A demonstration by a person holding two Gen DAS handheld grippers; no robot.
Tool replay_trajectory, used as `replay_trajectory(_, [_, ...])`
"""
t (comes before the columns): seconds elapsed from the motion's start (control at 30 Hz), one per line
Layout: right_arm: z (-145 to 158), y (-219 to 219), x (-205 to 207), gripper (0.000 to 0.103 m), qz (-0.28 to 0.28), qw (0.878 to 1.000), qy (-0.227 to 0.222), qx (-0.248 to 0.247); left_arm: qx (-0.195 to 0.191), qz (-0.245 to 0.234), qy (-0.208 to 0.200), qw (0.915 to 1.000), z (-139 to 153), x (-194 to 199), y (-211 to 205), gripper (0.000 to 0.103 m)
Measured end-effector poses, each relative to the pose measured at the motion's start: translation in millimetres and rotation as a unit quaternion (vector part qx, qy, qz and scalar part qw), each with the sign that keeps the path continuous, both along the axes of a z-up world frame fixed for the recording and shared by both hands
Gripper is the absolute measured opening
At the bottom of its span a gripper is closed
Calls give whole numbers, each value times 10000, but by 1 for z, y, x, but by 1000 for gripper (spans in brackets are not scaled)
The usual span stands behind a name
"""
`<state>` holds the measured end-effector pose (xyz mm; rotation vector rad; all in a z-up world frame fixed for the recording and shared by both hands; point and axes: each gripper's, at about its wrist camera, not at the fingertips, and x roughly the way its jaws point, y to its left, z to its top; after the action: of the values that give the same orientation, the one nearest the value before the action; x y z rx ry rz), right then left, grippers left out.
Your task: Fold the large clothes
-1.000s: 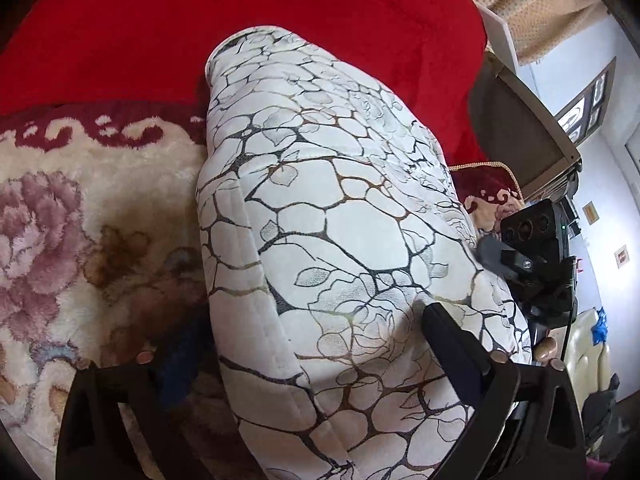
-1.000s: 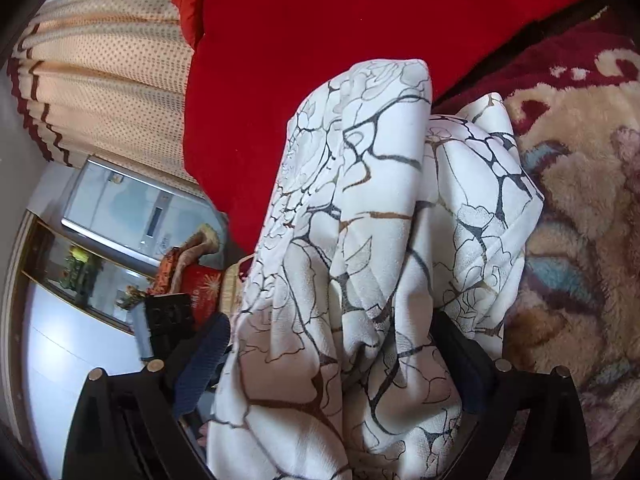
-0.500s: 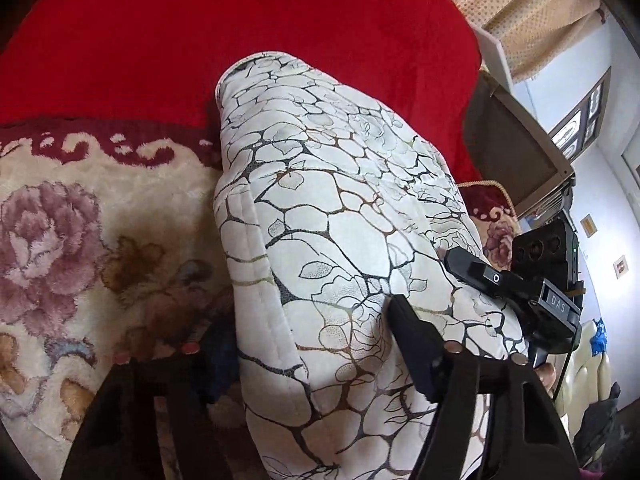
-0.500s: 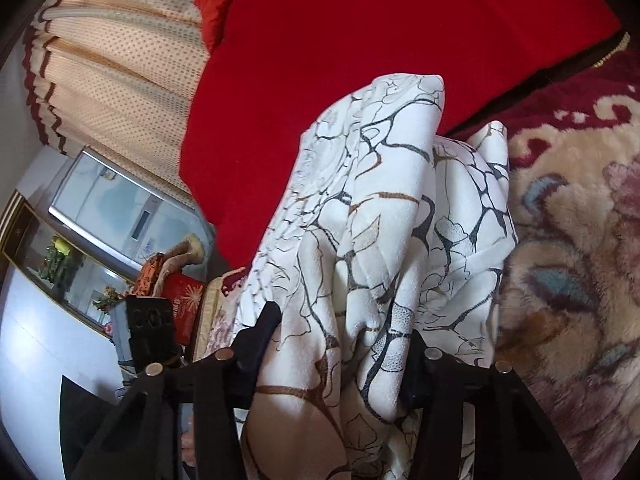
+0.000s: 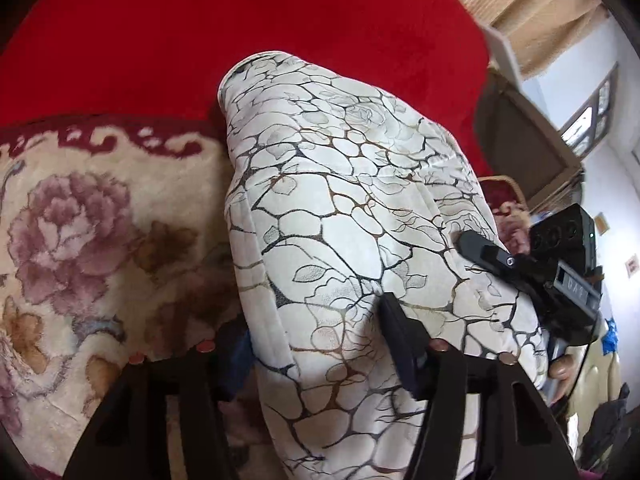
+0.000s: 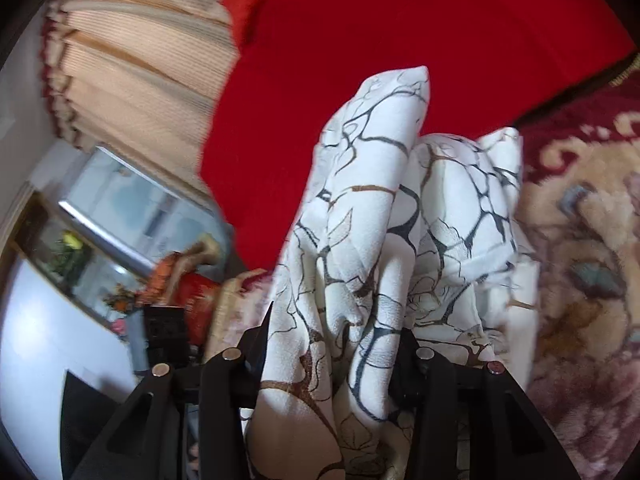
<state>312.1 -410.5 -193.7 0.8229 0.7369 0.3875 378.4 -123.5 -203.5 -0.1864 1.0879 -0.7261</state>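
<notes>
A white garment (image 5: 340,200) with a black and brown crackle-and-leaf print lies as a thick folded bundle on a floral blanket. In the left wrist view my left gripper (image 5: 316,340) is shut on the bundle's near end, its pads pressing in from both sides. One finger of my right gripper (image 5: 484,254) lies on the cloth's right edge. In the right wrist view the garment (image 6: 372,184) rises in bunched folds, and my right gripper (image 6: 332,340) is shut on them. The garment's underside is hidden.
A beige and pink floral blanket (image 5: 80,240) covers the surface, with a red plush cover (image 5: 280,20) behind it. Striped curtains (image 6: 132,60), a glass-fronted cabinet (image 6: 120,208) and a dark chair back (image 5: 520,132) stand beyond. A person's fingertip (image 5: 560,368) shows by the right gripper.
Both grippers went from wide open around the garment to shut on it. The cloth in the right gripper has bunched up and lifted a little.
</notes>
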Motion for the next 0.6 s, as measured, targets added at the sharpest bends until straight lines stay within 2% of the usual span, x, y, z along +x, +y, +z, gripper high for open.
replay_trajectory(0.07, [-10, -9, 3, 60, -155, 9992, 343, 95, -15, 82, 199, 9998, -8, 5, 4, 78])
replay_trajectory(0.1, [-14, -14, 4, 71, -170, 9987, 469, 128, -3, 93, 192, 9998, -9, 8, 3, 81])
replay_trajectory(0.17, [-14, -22, 2, 81, -244, 9979, 567, -179, 89, 176, 177, 9996, -12, 9, 4, 94])
replay_trajectory(0.2, [-14, -24, 2, 87, -288, 9972, 613, -329, 80, 194, 257, 9994, -16, 12, 5, 95])
replay_trajectory(0.27, [-22, -27, 4, 91, -230, 9960, 755, -427, -85, 175, 535, 9984, -24, 17, 1, 95])
replay_trajectory(0.33, [-31, -31, 7, 95, -152, 9961, 851, -201, -342, 98, 763, 9964, -31, 19, 2, 95])
replay_trajectory(0.37, [-38, -32, 9, 96, -95, 9960, 893, -3, -476, 47, 818, 9955, -32, 20, 1, 83])
replay_trajectory(0.4, [-46, -35, 12, 98, -41, 9954, 930, 239, -587, -10, 788, 9952, -31, 19, 0, 78])
replay_trajectory(0.47, [-54, -37, 14, 97, -16, 9946, 895, 531, -475, -10, 543, 9974, -24, 14, -3, 73])
replay_trajectory(0.53, [-53, -39, 9, 78, -57, 9954, 757, 591, -436, -12, 362, 9984, -18, 10, -4, 67])
replay_trajectory(0.57, [-51, -40, 6, 72, -69, 9955, 647, 684, -479, 7, 305, 9984, -14, 9, -2, 62])
replay_trajectory(0.6, [-46, -39, 3, 56, -9, 9961, 502, 732, -508, -1, 260, 9984, -11, 7, 0, 60])
